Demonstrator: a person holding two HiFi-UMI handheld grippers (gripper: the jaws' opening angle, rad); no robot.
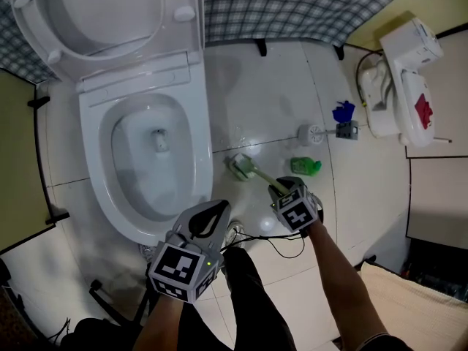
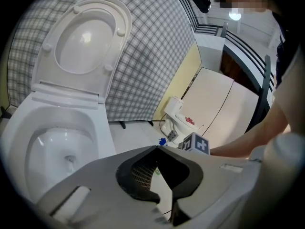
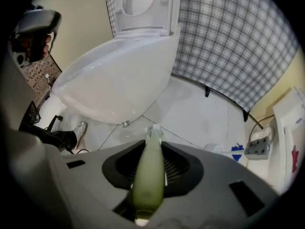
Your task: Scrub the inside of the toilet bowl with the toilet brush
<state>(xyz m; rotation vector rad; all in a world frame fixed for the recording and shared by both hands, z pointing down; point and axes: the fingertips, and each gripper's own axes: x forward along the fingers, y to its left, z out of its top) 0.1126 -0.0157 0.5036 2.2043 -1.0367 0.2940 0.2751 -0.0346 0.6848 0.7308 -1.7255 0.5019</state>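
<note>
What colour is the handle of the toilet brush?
Pale green. The brush handle shows best in the right gripper view.

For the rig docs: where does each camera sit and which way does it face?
Head view: on the person's head, facing steeply down at the toilet bowl; shows both forearms, legs, left hand-held gripper, right hand-held gripper.
Left gripper view: on that hand-held gripper, facing along its closed, empty jaws toward the raised lid and curtain; a forearm at right.
Right gripper view: on that hand-held gripper, facing down at the floor beside the bowl; jaws grip the toilet brush; leg at left.
Shared: the toilet bowl, in all three.
</note>
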